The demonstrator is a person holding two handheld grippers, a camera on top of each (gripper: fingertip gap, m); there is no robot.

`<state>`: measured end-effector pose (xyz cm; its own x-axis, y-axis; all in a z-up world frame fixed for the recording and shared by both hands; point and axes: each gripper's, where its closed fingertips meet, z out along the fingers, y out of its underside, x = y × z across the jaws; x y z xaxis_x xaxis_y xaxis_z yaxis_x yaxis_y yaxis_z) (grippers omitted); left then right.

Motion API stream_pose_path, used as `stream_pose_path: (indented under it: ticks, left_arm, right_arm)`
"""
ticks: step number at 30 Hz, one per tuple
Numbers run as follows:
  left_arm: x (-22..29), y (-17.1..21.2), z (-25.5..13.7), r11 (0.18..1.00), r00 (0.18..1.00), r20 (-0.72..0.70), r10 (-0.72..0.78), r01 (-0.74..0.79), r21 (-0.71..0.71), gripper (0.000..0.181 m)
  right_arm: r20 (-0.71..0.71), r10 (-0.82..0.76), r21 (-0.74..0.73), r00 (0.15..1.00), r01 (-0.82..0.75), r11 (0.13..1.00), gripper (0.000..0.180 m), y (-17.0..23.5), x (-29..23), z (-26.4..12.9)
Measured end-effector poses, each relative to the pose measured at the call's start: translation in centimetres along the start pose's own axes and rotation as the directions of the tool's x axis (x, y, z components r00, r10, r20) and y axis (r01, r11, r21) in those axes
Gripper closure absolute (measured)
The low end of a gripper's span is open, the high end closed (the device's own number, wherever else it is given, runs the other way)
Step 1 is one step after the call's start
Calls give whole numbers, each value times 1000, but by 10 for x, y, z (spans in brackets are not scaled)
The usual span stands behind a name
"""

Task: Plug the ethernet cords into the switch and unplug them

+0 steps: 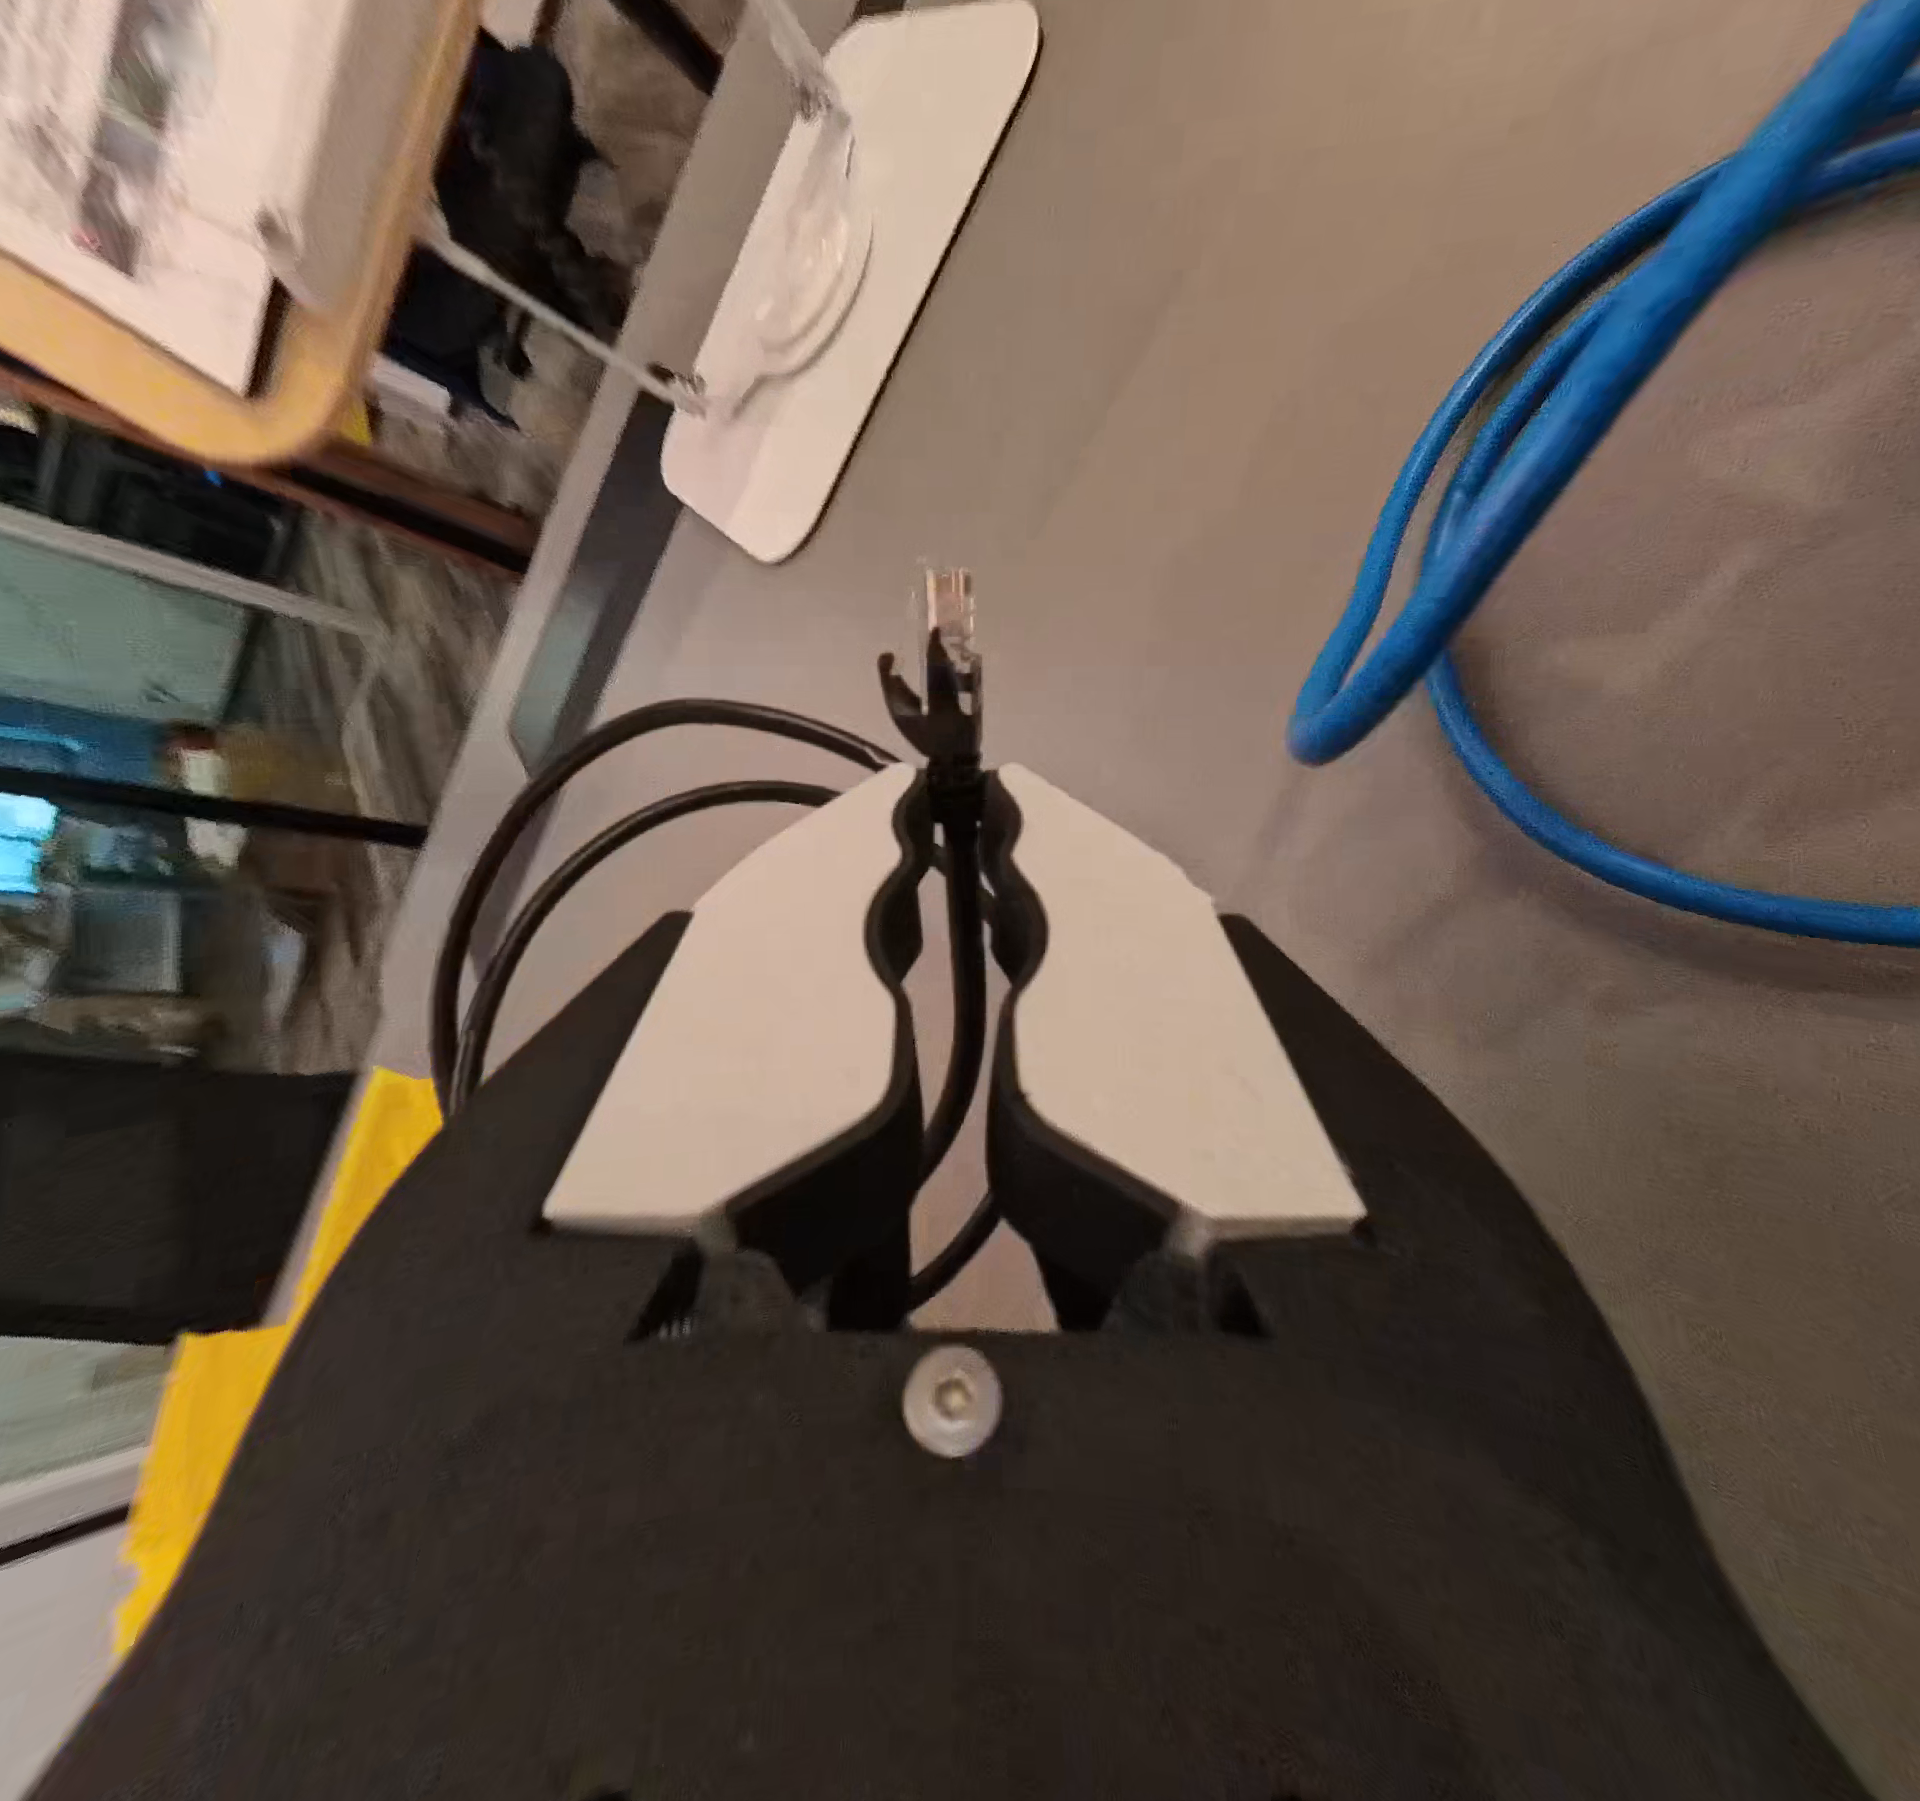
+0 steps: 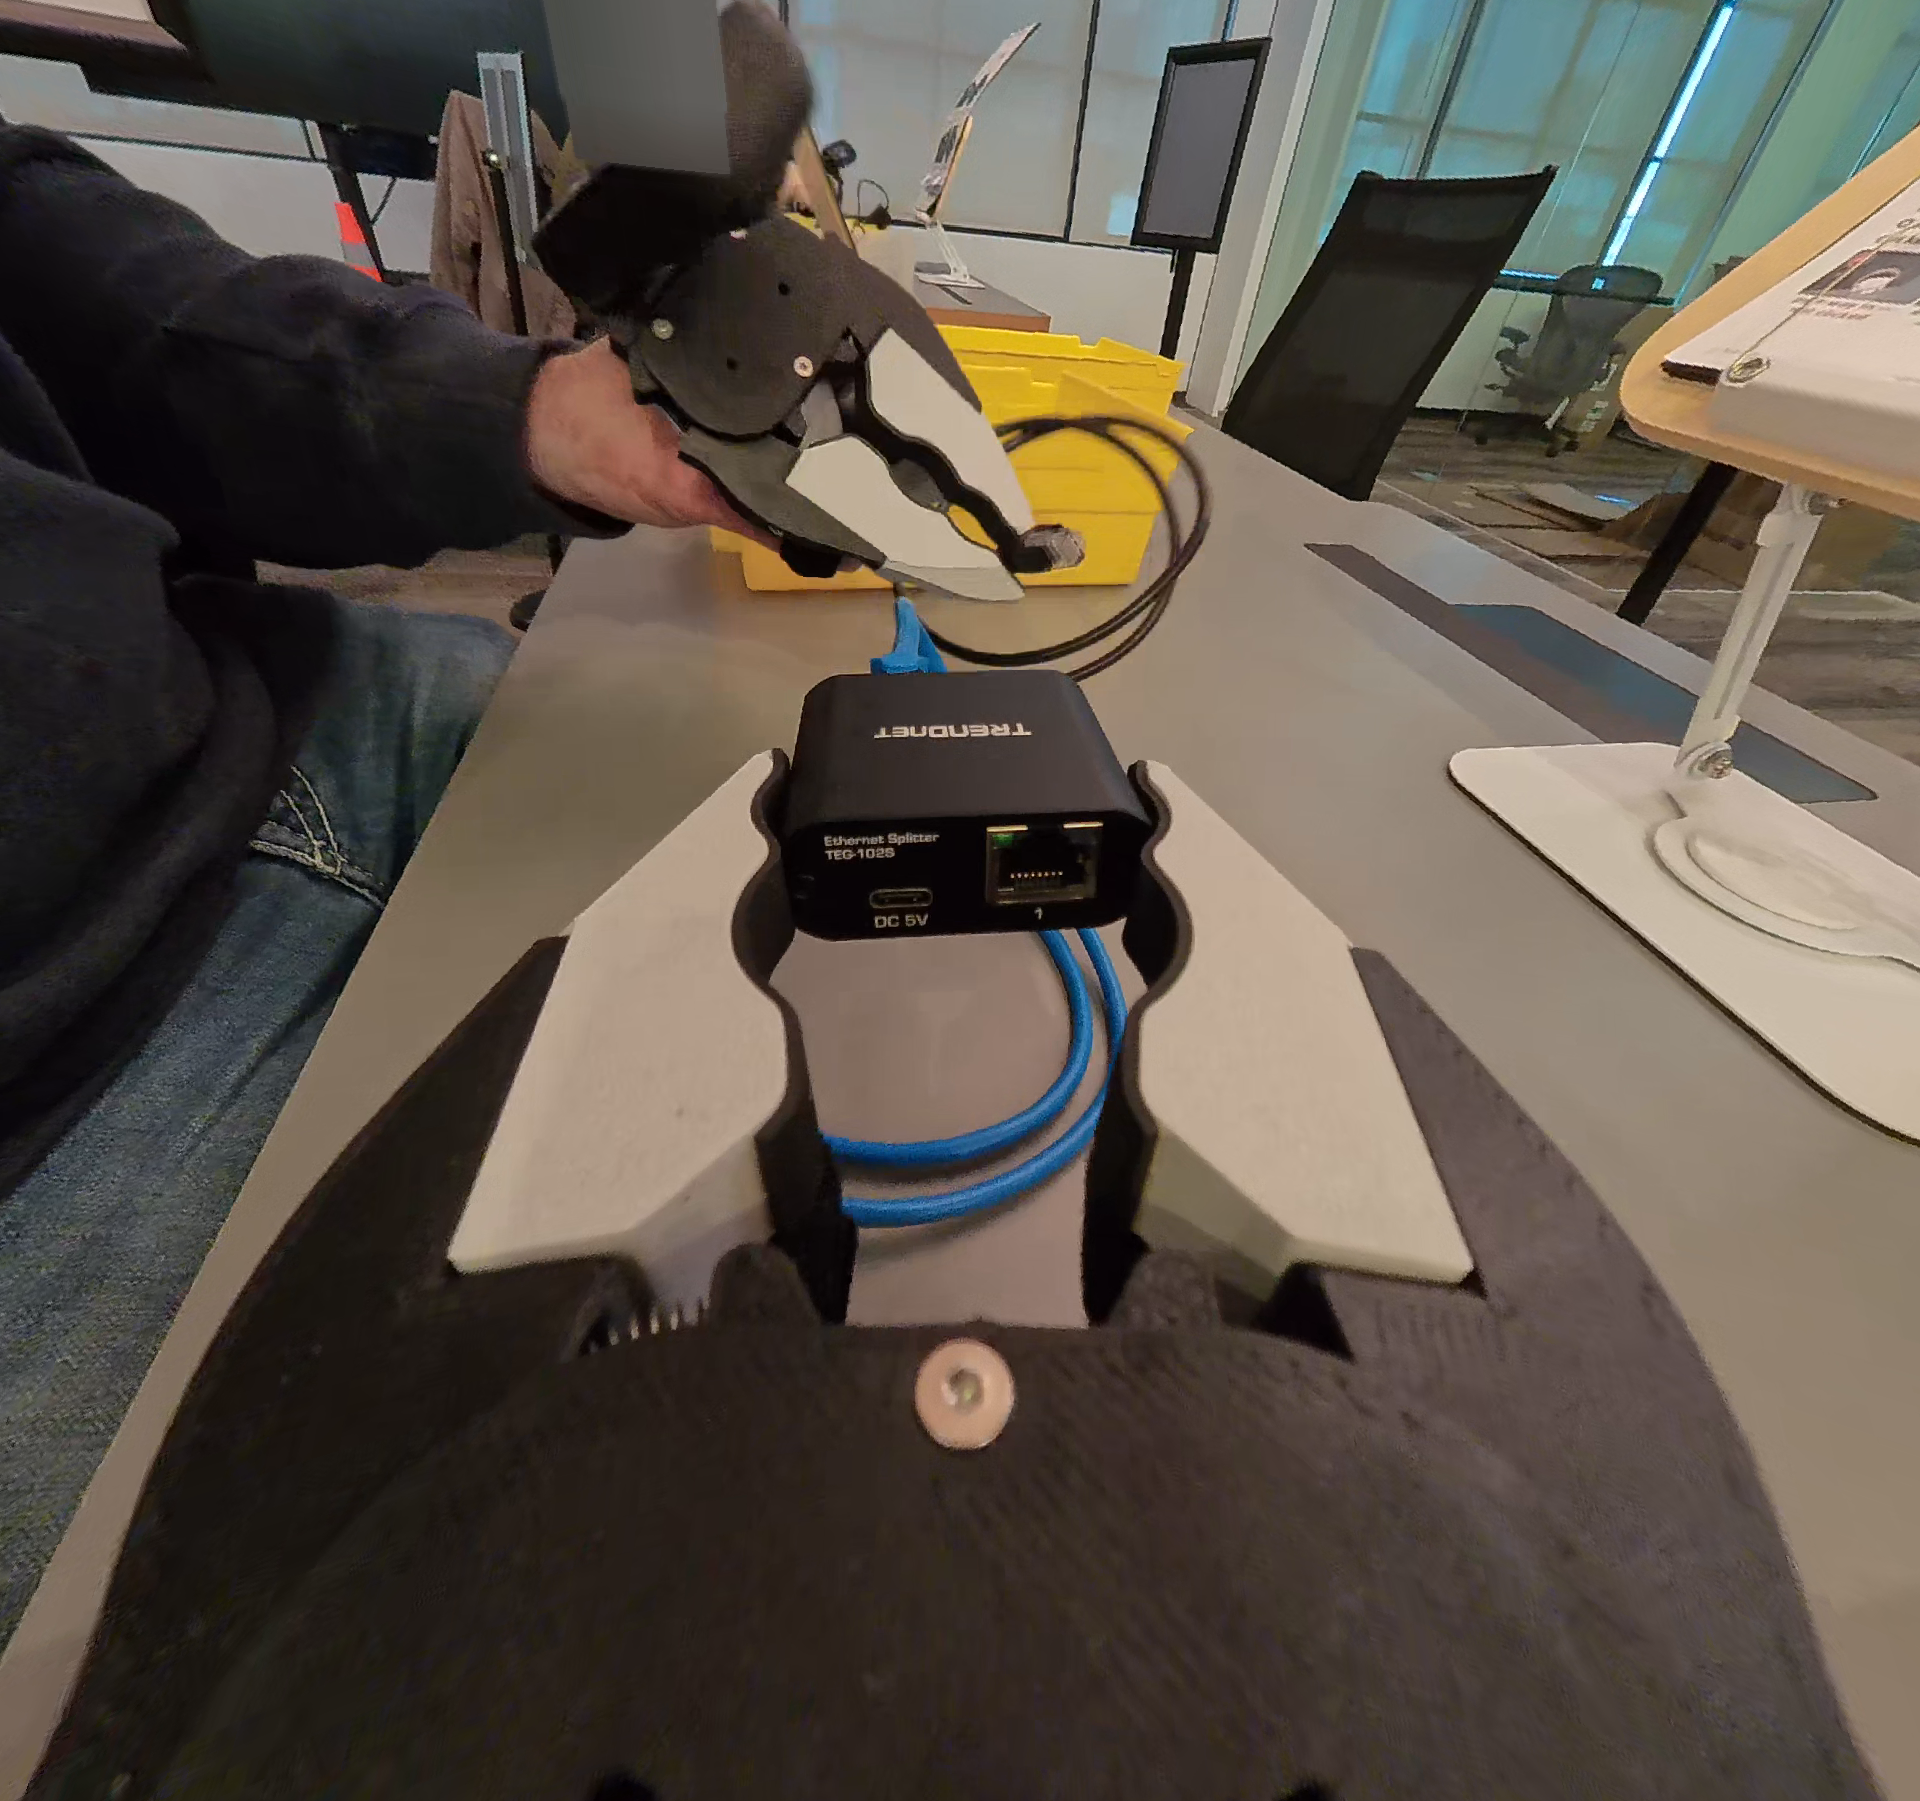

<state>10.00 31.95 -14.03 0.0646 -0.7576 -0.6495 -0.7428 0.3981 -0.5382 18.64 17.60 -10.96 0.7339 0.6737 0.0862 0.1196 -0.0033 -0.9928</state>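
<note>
My left gripper is shut on a black ethernet cord just behind its clear plug, which sticks out past the fingertips, held above the table. The cord loops back to the left. In the right wrist view the left gripper hovers beyond the switch, plug forward. My right gripper is shut on the small black switch, holding its sides. The near face shows one empty port. A blue ethernet cord is plugged into the switch's far side and loops under it.
A white stand base with a tilted wooden board sits on the grey table at right; it also shows in the left wrist view. A yellow bin stands at the far end. A person's sleeve and jeans are at left.
</note>
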Motion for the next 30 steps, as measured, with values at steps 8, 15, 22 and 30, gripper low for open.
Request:
stream_pose_path:
  ticks: [8,15,22,30]
  left_arm:
    - [4,-37,-9,909,909,97,406,-412,54,172]
    - [30,-9,27,881,883,-42,468,-470,-50,172]
    - [54,40,49,887,903,-121,411,-427,-176,169]
    - [70,39,27,953,930,-290,226,-272,-131,155]
  right_arm:
    - [11,36,17,999,-36,999,117,-2,1,0]
    - [1,16,-34,1000,-16,999,117,6,1,1]
    - [9,12,-75,1000,-12,997,117,13,0,3]
    - [9,14,-81,1000,-13,997,117,15,0,2]
